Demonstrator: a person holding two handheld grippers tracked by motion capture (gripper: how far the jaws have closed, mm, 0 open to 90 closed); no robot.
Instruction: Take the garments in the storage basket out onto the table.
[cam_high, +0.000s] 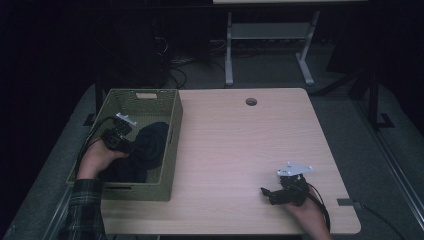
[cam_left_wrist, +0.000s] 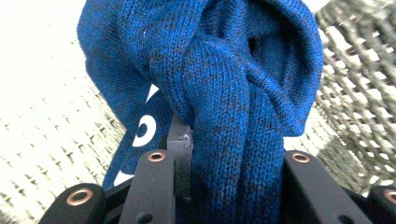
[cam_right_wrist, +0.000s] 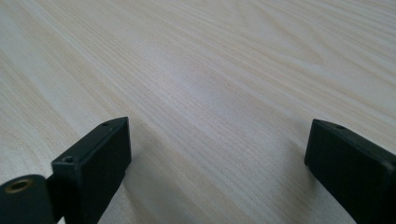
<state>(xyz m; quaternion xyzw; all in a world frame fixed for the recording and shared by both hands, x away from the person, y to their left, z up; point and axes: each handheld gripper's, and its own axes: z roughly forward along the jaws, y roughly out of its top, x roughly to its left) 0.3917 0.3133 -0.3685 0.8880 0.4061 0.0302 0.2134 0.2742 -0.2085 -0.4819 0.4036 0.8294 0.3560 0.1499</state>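
**Left tool clamped on blue knit in the basket**

The left tool reaches into the woven basket that sits at the left edge of the tabletop. Its jaws are pressed onto a bunched fold of the blue knitted garment, which fills the space between them in the left gripper view. There the gripped fold runs as a thick rope straight up and away from the jaws, twisting over itself near the top, so its long axis lies along the tool's own line of sight. A white printed mark shows on a flatter part of the cloth to the left of the fold.

In the high view the garment is a dark heap inside the basket, stretched roughly from the near left corner toward the far right wall.

The right tool rests low over the bare tabletop near the right front corner, well apart from the basket. Its jaws stand wide apart with only wood grain between them.
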